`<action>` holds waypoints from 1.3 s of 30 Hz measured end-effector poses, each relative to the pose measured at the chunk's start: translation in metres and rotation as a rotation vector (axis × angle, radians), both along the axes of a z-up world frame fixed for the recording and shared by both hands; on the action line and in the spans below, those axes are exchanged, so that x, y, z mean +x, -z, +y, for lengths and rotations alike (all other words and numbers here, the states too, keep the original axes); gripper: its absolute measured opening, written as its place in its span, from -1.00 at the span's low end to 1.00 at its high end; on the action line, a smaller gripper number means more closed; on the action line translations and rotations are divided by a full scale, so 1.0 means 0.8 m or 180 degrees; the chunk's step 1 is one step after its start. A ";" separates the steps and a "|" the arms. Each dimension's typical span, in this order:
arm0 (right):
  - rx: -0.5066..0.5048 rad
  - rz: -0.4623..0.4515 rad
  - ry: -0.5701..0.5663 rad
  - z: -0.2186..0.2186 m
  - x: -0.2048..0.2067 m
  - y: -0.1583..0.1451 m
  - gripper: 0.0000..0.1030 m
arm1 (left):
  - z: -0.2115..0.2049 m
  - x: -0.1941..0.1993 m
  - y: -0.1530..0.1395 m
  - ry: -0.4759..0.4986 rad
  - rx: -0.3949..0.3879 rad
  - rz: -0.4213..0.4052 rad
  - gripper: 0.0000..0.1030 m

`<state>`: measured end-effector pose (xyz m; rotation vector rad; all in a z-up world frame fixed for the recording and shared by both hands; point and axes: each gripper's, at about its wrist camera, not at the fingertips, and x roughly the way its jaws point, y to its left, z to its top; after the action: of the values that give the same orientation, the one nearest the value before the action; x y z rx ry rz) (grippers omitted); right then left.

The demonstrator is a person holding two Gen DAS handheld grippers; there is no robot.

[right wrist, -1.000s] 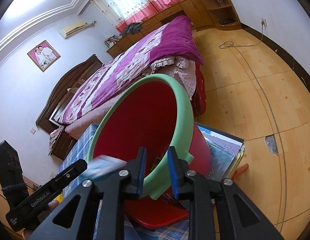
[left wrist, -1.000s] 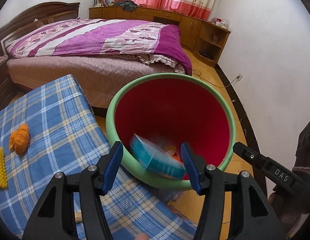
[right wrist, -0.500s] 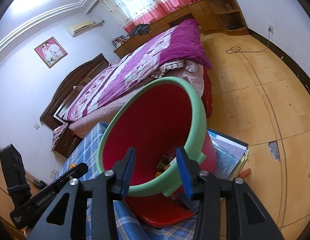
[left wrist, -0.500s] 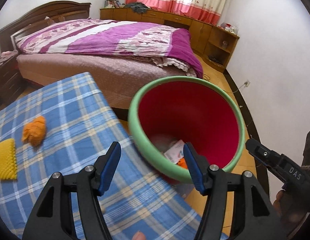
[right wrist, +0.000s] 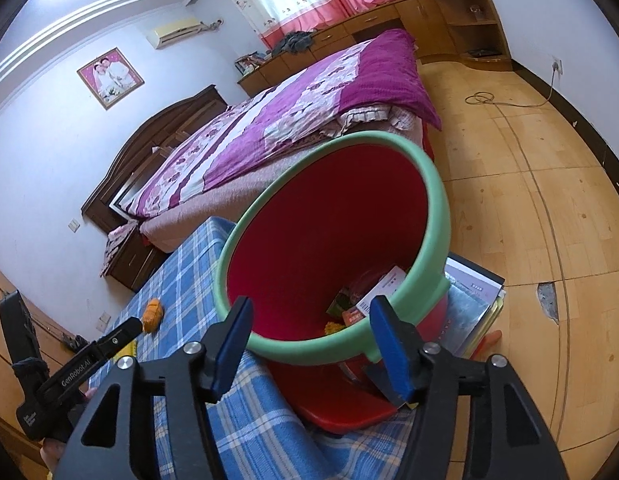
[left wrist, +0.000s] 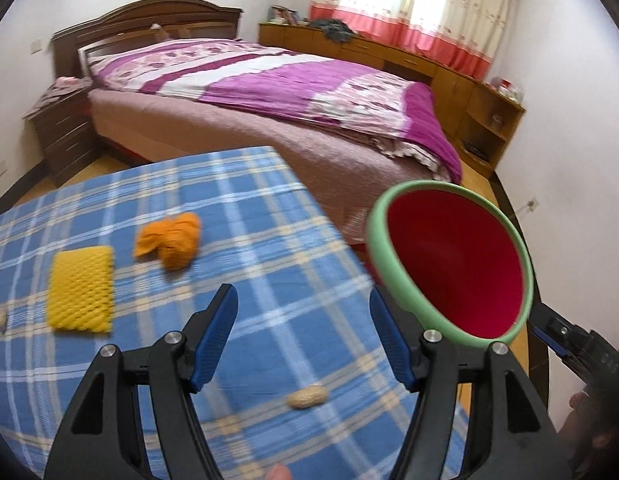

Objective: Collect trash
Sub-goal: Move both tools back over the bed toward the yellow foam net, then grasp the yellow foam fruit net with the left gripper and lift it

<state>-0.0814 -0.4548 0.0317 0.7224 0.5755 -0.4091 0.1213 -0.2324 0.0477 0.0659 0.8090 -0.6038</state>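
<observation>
Over the tablecloth (left wrist: 269, 240), left claw (left wrist: 303, 338) gapes.

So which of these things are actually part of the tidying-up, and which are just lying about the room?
Part of the job:
- red bin with green rim, some packets already inside
- orange peel
- yellow foam net
- peanut
- left gripper and right gripper, both open and empty

Just lying about:
- bed
- stack of books under the bin
- cable on the floor

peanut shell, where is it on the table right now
In the left wrist view the peanut shell lies on the blue plaid tablecloth, low between the open left gripper fingers, nearer the right one, below the orange peel.
</observation>
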 end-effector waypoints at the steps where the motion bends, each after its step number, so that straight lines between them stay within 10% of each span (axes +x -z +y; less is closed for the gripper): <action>1: -0.0006 0.0006 -0.0009 0.003 0.002 -0.001 0.29 | 0.005 0.003 0.001 -0.0041 0.0000 0.0003 0.33; 39: -0.0259 0.0532 -0.0782 0.128 0.142 0.005 0.55 | 0.187 0.127 0.070 -0.1110 0.0281 0.0315 0.52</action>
<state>0.0323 -0.3527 0.0280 0.5345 0.7911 -0.2638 0.2233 -0.0825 -0.0087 -0.0250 0.9181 -0.2432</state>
